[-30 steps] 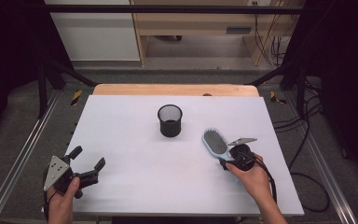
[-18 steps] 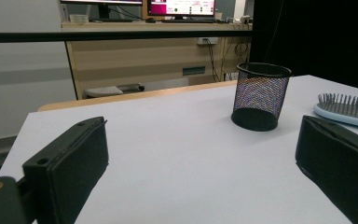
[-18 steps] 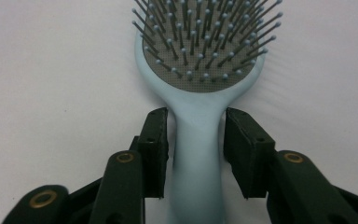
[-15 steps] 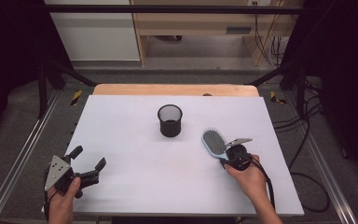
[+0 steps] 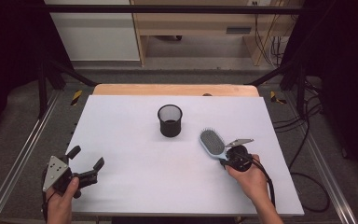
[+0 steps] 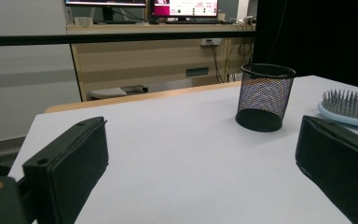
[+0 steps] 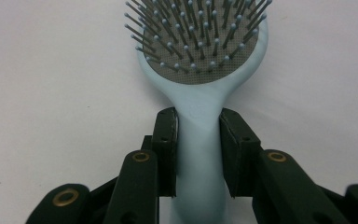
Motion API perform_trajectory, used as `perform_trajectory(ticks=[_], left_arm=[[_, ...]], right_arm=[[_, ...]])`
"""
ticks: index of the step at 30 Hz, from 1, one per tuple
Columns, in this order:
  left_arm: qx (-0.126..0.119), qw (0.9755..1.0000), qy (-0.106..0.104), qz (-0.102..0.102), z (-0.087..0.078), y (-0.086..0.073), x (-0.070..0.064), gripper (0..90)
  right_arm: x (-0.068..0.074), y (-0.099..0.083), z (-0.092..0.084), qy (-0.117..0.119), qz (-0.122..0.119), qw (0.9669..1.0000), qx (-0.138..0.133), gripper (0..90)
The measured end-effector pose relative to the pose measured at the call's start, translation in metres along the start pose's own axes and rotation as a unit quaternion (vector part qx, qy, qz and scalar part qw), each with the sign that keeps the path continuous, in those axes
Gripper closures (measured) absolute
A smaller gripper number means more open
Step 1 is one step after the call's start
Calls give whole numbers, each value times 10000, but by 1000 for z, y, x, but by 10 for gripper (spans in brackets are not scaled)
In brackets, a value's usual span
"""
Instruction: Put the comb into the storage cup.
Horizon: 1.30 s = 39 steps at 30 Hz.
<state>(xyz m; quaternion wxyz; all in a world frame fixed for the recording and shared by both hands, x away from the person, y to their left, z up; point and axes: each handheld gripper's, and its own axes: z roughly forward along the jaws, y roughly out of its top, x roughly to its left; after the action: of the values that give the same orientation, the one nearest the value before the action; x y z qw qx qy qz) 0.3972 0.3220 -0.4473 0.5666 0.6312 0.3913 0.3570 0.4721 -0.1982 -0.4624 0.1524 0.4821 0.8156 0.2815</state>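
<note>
hairbrush: The light-blue hairbrush lies flat on the white tabletop, bristles up, to the right of the mesh cup and apart from it; its handle points back toward the person's right hand.

right tool: The right tool has just been closing — its black pads now sit against both sides of the narrow handle, just below the brush head, and look pressed on.

grip risk: The handle is smooth, rounded plastic and tapers where it is held. If the squeeze is light, I judge the brush could pivot between the pads once lifted, the heavier head dipping forward.

lift risk: The brush is still resting on the tabletop. A lift started before the hold is firm could leave it behind or drag it sideways.

cup risk: If the brush is meant for the mesh cup, the opening is small and the cup looks light — a head-first or tilted approach could catch the rim and tip or push it.

left tool: The left tool sits near the left front corner of the tabletop, jaws wide apart and holding nothing, well away from the cup. From there it could not steady the cup if it were knocked.

edge: The brush lies toward the right side of the tabletop; a slip while swinging outward could send it off.
</note>
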Motion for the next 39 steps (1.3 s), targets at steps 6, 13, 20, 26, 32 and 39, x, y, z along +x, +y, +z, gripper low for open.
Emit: perform_trajectory(ticks=[6,13,20,26,32,39], left_arm=[[-40,10000,45,31,-2,2,1,26],[-4,10000,14,59,-2,1,-2,26],[9,9999,-18,127,0,7,-15,21],[-81,9999,-105,-9,9,25,-21,21],[-256,9994,-217,23,29,52,-28,23],[-367,9984,-403,162,54,83,-42,21]], right_arm=[[-2,-1,-5,106,18,9995,-304,696],[-6,-3,-10,266,80,9968,-748,697],[-7,-3,-19,304,45,9929,-1149,697],[-4,6,-20,387,8,9888,-1441,697],[5,20,-20,464,-20,9838,-1730,697],[20,36,-21,589,-41,9761,-2094,697]])
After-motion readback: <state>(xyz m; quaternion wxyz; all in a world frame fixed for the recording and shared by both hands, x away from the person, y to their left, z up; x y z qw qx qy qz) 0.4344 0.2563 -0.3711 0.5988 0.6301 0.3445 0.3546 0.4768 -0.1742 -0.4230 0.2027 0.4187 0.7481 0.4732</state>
